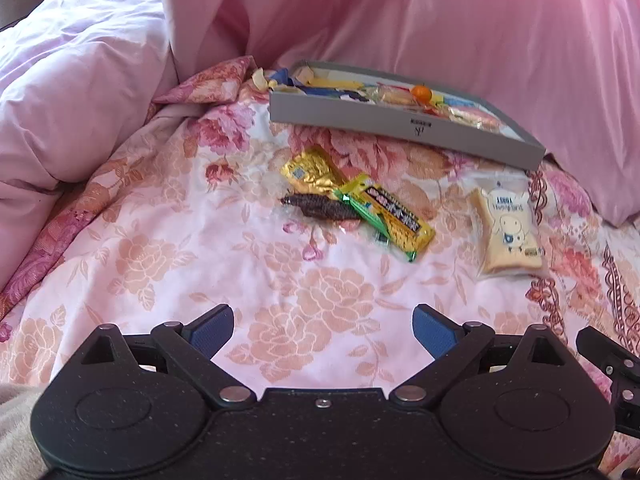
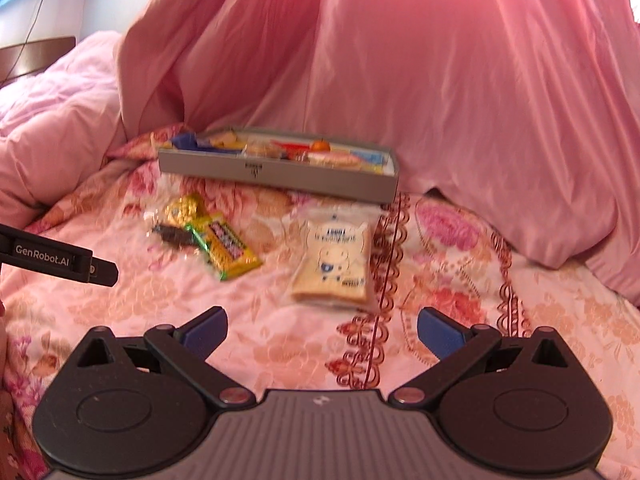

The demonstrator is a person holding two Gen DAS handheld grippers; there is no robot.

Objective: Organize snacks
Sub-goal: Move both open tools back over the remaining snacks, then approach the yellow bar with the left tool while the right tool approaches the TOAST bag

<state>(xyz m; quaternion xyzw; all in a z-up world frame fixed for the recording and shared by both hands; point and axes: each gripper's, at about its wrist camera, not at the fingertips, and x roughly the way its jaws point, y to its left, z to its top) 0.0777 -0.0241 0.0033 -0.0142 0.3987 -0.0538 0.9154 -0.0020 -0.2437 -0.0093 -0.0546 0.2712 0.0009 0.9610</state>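
Left wrist view: the left gripper hovers over a flowered bedspread, jaws spread wide and empty. Ahead of it lie a yellow snack bar, a dark wafer and a gold packet, touching. Ahead to its right sits a cream biscuit bag. Farthest is a grey box holding snacks. The right gripper also gapes wide, empty.
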